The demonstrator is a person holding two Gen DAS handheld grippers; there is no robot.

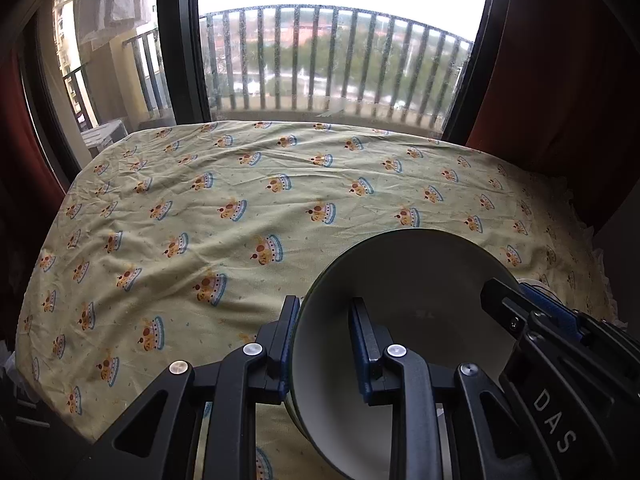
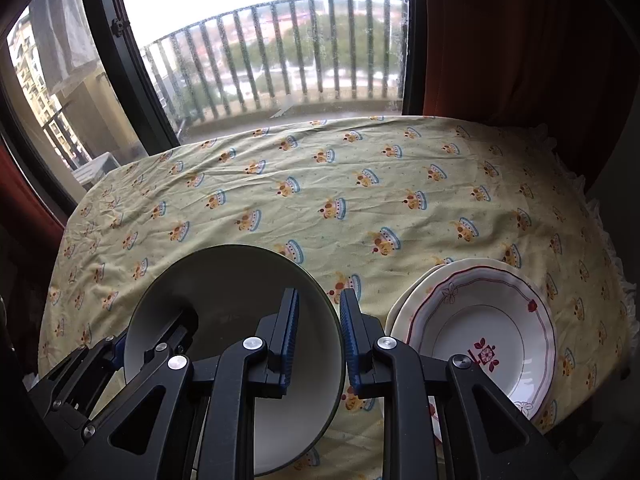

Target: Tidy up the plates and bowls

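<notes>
Over the near edge of the table [image 1: 200, 200], about midway along it: a wrinkled crown-print cloth [image 2: 360, 200], loose enough to bunch or drag under anything slid rather than lifted. Above it, carried two-handed, the large dark-rimmed bowl [image 1: 400, 280], tipped with its mouth toward the cameras; whether clear of the cloth or resting on it, cannot tell. Toward the right near corner, just beside the bowl, the stacked plates [image 2: 480, 320], flowered one on top. Likely to clip that stack if swung right too low, chipping a rim or nudging the plates toward the right edge. Left gripper [image 1: 324, 312] clamped on the bowl's left wall, right gripper [image 2: 320, 304] clamped on the opposite wall. Thin glazed rims between narrow pads [image 2: 290, 328]: apt to slip if the hands drift apart, twist unevenly, or let go at different times.
</notes>
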